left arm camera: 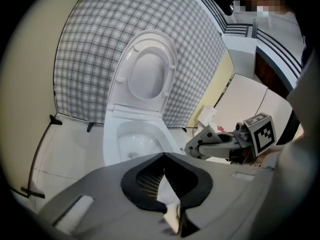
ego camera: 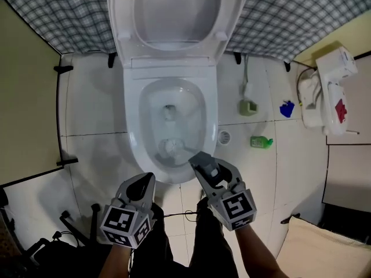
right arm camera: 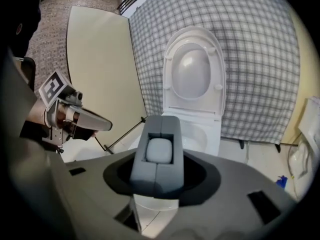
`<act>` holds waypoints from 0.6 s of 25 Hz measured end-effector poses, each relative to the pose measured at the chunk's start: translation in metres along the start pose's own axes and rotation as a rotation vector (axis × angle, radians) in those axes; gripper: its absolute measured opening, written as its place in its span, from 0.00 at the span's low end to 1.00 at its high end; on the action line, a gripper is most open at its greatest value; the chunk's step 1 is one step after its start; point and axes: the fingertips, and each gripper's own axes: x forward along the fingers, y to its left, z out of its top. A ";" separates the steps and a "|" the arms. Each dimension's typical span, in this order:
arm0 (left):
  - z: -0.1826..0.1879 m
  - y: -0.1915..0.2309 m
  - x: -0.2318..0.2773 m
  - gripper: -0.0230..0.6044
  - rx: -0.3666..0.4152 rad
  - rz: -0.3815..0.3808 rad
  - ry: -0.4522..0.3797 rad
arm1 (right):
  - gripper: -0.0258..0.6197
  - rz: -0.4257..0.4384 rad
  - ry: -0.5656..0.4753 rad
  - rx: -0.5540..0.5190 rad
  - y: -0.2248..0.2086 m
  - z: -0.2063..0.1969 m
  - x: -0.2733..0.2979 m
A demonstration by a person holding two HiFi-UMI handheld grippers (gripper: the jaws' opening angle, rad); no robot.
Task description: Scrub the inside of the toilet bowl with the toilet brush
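Note:
The white toilet (ego camera: pixel 171 91) stands with lid and seat raised. In the head view the toilet brush (ego camera: pixel 170 147) has its bristle head low in the bowl, near the front wall. Its handle runs back to my right gripper (ego camera: pixel 202 160), which hovers over the bowl's front rim. In the right gripper view that gripper (right arm camera: pixel 162 134) is shut on the handle's pale rounded end (right arm camera: pixel 160 150). My left gripper (ego camera: pixel 141 185) is beside it, just short of the rim on the left, holding nothing. Its tips (left arm camera: pixel 163 155) meet, so it is shut.
On the tiled floor right of the toilet are a pale green brush holder (ego camera: pixel 248 107), a green bottle (ego camera: pixel 261 142), a blue object (ego camera: pixel 287 109) and a floor drain (ego camera: pixel 225 136). A white appliance (ego camera: pixel 330 88) stands far right. Checked fabric (ego camera: pixel 58 16) hangs behind.

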 end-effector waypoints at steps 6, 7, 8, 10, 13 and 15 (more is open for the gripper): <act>-0.001 -0.005 0.002 0.02 0.018 -0.029 0.012 | 0.34 -0.165 0.009 -0.018 -0.023 0.014 -0.007; 0.000 -0.005 0.001 0.02 0.019 -0.033 0.013 | 0.34 -0.194 0.010 -0.023 -0.027 0.015 -0.005; 0.001 -0.004 0.000 0.02 0.019 -0.035 0.013 | 0.34 -0.221 0.009 -0.027 -0.031 0.016 -0.002; 0.003 -0.001 -0.002 0.02 0.015 -0.036 0.007 | 0.34 -0.268 0.005 -0.039 -0.044 0.019 0.007; 0.005 0.003 -0.004 0.02 0.006 -0.032 -0.002 | 0.34 -0.320 0.002 -0.078 -0.064 0.026 0.023; 0.005 0.007 -0.005 0.02 0.008 -0.033 0.000 | 0.34 -0.347 -0.011 -0.095 -0.075 0.032 0.035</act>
